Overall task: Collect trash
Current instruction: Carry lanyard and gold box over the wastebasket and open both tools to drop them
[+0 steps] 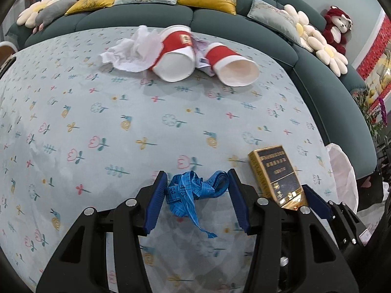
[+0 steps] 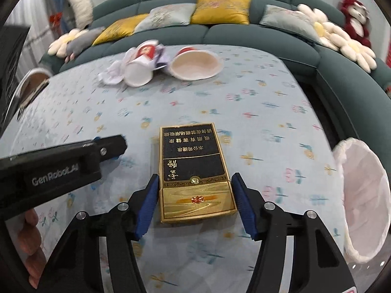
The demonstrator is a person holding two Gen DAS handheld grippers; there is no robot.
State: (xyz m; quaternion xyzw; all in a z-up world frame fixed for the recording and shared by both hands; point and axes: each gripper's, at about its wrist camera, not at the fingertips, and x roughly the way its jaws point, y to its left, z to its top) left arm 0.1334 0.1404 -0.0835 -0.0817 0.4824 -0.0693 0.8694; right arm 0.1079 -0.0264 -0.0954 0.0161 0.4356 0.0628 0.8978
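My left gripper (image 1: 197, 183) is open, its blue fingers on either side of a tangled blue measuring tape (image 1: 193, 189) lying on the flowered bed sheet (image 1: 97, 122). My right gripper (image 2: 195, 185) is open around a black and gold cigarette box (image 2: 195, 171), which lies flat; the box also shows in the left wrist view (image 1: 277, 175). Far across the sheet lie two red and white paper cups (image 1: 176, 56) (image 1: 232, 63) on their sides and crumpled white tissue (image 1: 129, 51). They show too in the right wrist view: cups (image 2: 141, 68) (image 2: 195, 64).
A bin lined with a pale pink bag (image 2: 364, 195) stands at the bed's right edge, also in the left wrist view (image 1: 342, 173). A dark green padded surround (image 2: 220, 34) with cushions, flower pillows and a red plush toy (image 2: 355, 19) rings the bed. The left gripper's body (image 2: 61, 166) is at left.
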